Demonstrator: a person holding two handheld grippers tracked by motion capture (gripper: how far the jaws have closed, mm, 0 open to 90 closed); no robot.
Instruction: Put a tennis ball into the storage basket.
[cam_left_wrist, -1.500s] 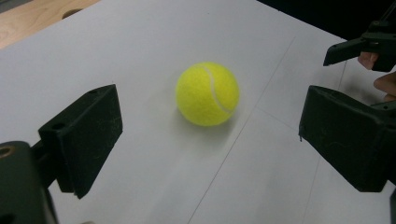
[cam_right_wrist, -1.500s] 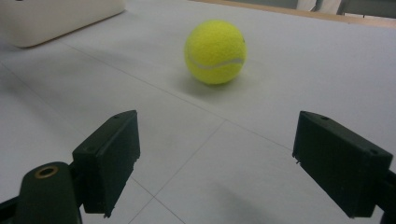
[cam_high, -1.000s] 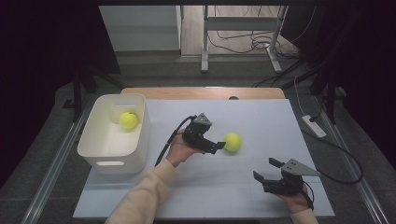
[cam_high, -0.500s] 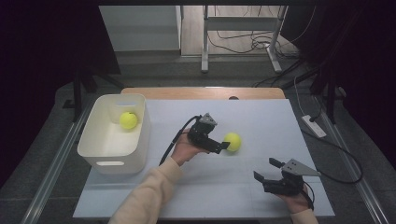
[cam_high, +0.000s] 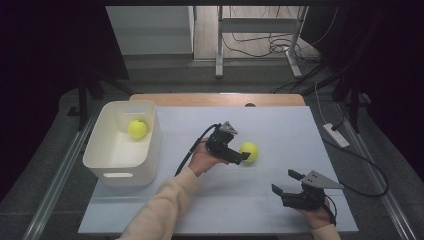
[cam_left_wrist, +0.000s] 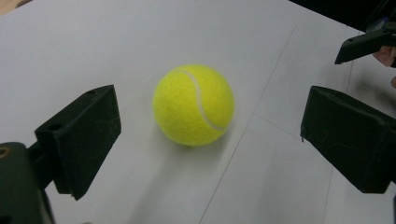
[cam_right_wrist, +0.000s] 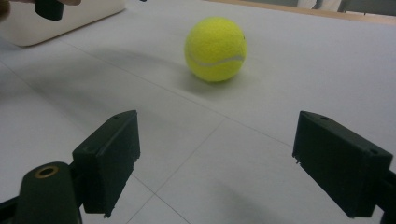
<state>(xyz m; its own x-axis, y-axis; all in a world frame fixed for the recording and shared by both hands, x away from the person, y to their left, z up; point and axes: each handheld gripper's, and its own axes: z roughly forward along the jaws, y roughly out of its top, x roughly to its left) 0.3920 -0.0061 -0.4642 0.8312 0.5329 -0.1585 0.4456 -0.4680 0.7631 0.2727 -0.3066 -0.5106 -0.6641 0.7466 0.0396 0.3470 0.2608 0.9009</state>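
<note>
A yellow tennis ball (cam_high: 249, 151) lies on the white table mat, right of centre. My left gripper (cam_high: 241, 155) reaches it from the left. In the left gripper view the ball (cam_left_wrist: 194, 105) sits between and just beyond the black pads (cam_left_wrist: 81, 135), which stand apart from it; the jaws have just been opening a little. My right gripper (cam_high: 282, 181) rests open near the front right of the mat with nothing in it, facing the ball (cam_right_wrist: 215, 49). A second yellow ball (cam_high: 137, 128) lies inside the white bin (cam_high: 102, 160).
The bin stands at the mat's left side. A wooden table edge (cam_high: 215, 99) runs along the back. Cables and metal stand legs (cam_high: 220, 45) sit on the floor beyond. A power strip (cam_high: 336, 135) lies right of the table.
My left gripper has slid slightly rightward up to the ball, so its jaws now flank it. The right gripper and both balls have not moved.
</note>
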